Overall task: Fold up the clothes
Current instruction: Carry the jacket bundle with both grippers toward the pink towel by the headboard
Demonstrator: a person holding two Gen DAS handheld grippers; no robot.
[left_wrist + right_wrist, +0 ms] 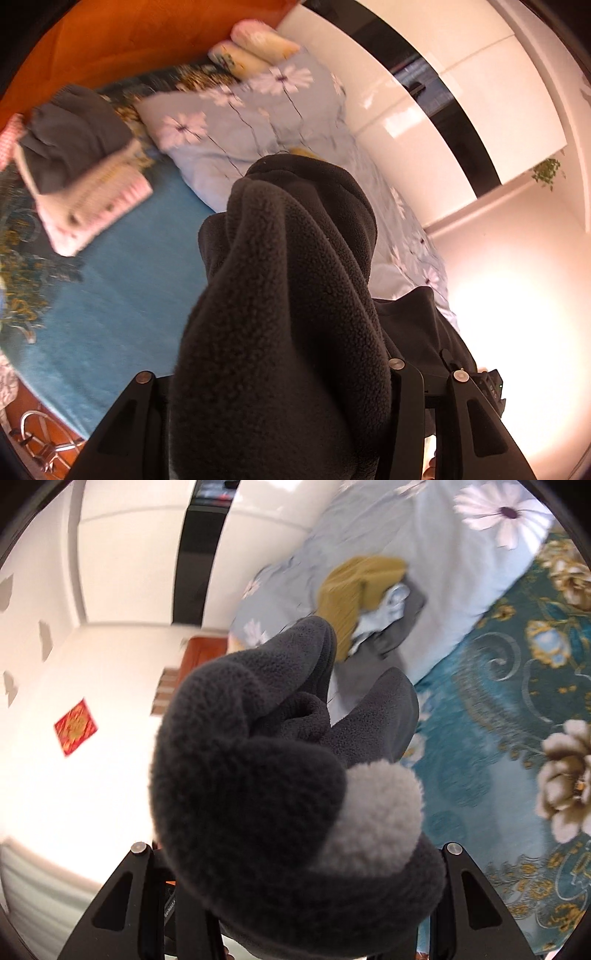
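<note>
A dark grey fleece garment [288,295] fills the middle of the left wrist view, bunched between the fingers of my left gripper [280,398], which is shut on it and holds it above the bed. In the right wrist view the same fleece [258,775], with a light grey fluffy lining patch [376,805], is bunched in my right gripper [295,886], shut on it. The fingertips of both grippers are hidden by the cloth.
A bed with a teal floral cover [517,701] and blue sheet [122,295]. A folded stack of clothes [81,166] lies at the left. A blue flowered duvet [240,122] and loose mustard and grey clothes [365,594] lie beyond. White wardrobe [424,92] stands alongside.
</note>
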